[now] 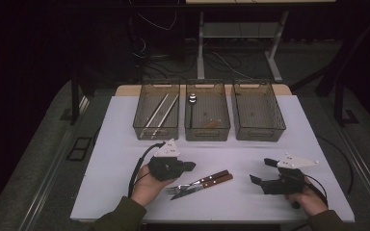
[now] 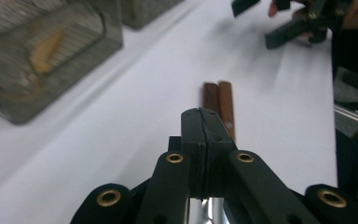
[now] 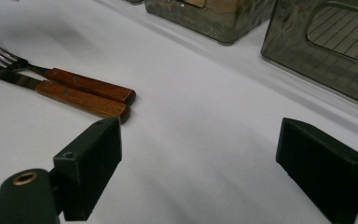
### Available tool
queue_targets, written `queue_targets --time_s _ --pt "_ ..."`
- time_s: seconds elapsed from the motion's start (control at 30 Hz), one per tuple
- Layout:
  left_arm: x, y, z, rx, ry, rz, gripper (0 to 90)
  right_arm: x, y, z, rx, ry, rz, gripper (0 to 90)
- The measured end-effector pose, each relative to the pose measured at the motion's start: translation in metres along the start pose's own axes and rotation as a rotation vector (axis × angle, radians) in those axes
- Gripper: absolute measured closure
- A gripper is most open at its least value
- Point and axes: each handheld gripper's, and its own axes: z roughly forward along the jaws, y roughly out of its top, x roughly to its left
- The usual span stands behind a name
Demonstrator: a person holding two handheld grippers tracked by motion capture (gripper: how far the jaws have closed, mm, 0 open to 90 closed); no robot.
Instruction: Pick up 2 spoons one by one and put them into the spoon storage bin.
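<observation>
Hiding most of the cutlery in the left gripper view, the left gripper (image 2: 200,114) leaves just two brown handle ends past its tips; a strip of shiny metal shows below btwn the jaw links, but whether the pads pinch anything can't be told. Jaws pressed together, no gap visible.

High view gives what that one lacks: fork (image 1: 192,184) and knife (image 1: 203,186) lie side by side on the white table (image 1: 125,134), metal ends twd the left gripper (image 1: 189,166), wooden handles pointing twd the right gripper (image 1: 262,171). Left hand (image 1: 147,185) holds its gripper low over the table, tips just above the fork. The jaws' grip is too small to make out there.

Right gripper view shows fork (image 3: 51,74) and knife (image 3: 70,98) w/ rivets on the handles, tines cut off at frame edge. Right gripper (image 3: 200,163) sits low, jaws wide apart, nothing btwn them, well apart from the handles.

Three mesh bins (image 1: 207,115) at the far edge; contents dim.
</observation>
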Motion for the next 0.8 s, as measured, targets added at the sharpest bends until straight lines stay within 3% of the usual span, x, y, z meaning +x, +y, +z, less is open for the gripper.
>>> queue_targets --time_s 0.37,0.8 --pt "-0.017 -0.018 0.008 0.087 -0.032 0.0 89.1 0.001 0.0 0.0 -0.001 0.002 -0.004 14.4" --pt "-0.025 -0.023 0.023 0.178 -0.057 0.03 89.1 0.001 0.0 0.0 0.001 0.001 -0.004 14.4"
